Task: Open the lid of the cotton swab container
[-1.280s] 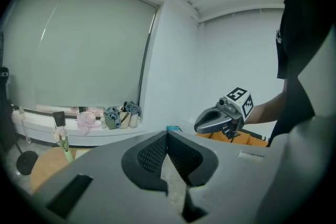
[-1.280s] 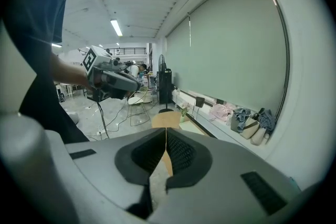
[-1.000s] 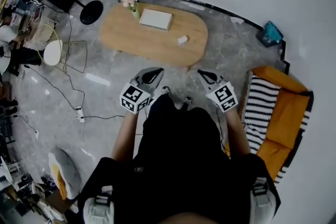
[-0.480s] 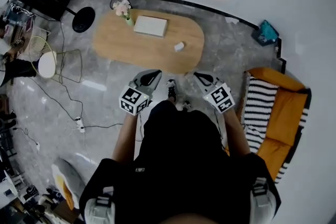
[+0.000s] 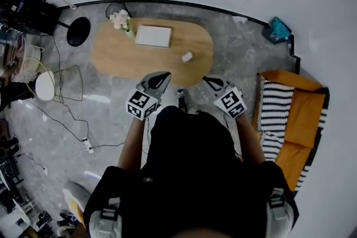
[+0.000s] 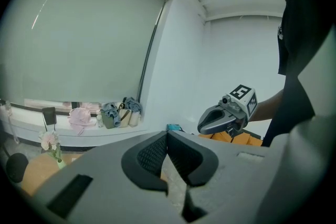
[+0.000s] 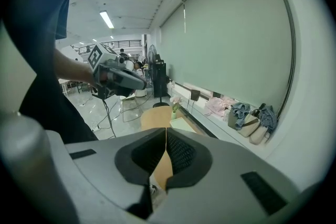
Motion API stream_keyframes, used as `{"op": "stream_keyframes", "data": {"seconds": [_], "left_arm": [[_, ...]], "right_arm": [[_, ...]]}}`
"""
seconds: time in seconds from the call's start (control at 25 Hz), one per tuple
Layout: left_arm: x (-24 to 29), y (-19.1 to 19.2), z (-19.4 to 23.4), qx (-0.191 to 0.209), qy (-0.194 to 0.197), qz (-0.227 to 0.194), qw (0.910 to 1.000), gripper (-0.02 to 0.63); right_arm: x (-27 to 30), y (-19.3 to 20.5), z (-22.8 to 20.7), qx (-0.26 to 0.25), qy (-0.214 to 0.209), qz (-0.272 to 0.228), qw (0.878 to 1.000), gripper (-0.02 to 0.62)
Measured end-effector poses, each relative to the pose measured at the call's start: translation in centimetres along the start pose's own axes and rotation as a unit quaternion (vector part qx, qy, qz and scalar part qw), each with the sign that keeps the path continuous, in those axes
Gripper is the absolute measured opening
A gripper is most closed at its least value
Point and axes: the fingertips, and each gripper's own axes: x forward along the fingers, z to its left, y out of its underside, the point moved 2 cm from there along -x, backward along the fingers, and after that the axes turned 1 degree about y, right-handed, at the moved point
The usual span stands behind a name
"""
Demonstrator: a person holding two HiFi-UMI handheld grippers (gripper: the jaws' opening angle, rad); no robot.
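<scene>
1. Left gripper (image 5: 162, 78) and right gripper (image 5: 211, 82): jaws closed, empty.
2. Container (image 5: 187, 57), apparently the small white box, sits near-right on the table (image 5: 111, 56), well apart from both.
3. Approach step; next, reach it and open the jaws.

Bright, even light – fisheye-bent edges, perhaps slightly soft

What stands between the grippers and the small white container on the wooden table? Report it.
Nothing visible does. The left gripper and right gripper, both shut and empty, hang at the near edge of the table; only bare wood lies between them and the container.
</scene>
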Motion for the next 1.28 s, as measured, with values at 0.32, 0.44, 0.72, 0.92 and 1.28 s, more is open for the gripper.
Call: {"op": "stream_keyframes", "data": {"seconds": [0.32,0.44,0.72,0.92,1.28], "left_arm": [[2.6,-0.7,4.3,0.002,0.038,0.003,0.9993,-0.002],[3.7,-1.5,4.8,0.018,0.049,0.010,0.9986,-0.002],[3.8,-1.6,6.6,-0.001,0.040,0.003,0.9992,-0.002],[3.9,-0.6,7.1,-0.016,0.021,0.008,0.9996,-0.002],[3.4,-0.3,8.2,-0.033,-0.020,0.009,0.9992,-0.002]], "right_arm": [[4.1,-0.9,-2.8,-0.009,0.012,0.021,1.000,-0.003],[4.4,-0.6,-3.7,-0.002,0.015,0.024,1.000,-0.003],[6.5,0.4,-4.5,-0.008,-0.008,0.058,0.998,-0.003],[7.8,1.4,-5.2,-0.024,-0.035,0.074,0.996,-0.003],[10.5,2.0,-5.7,-0.043,-0.084,0.084,0.992,-0.003]]}}
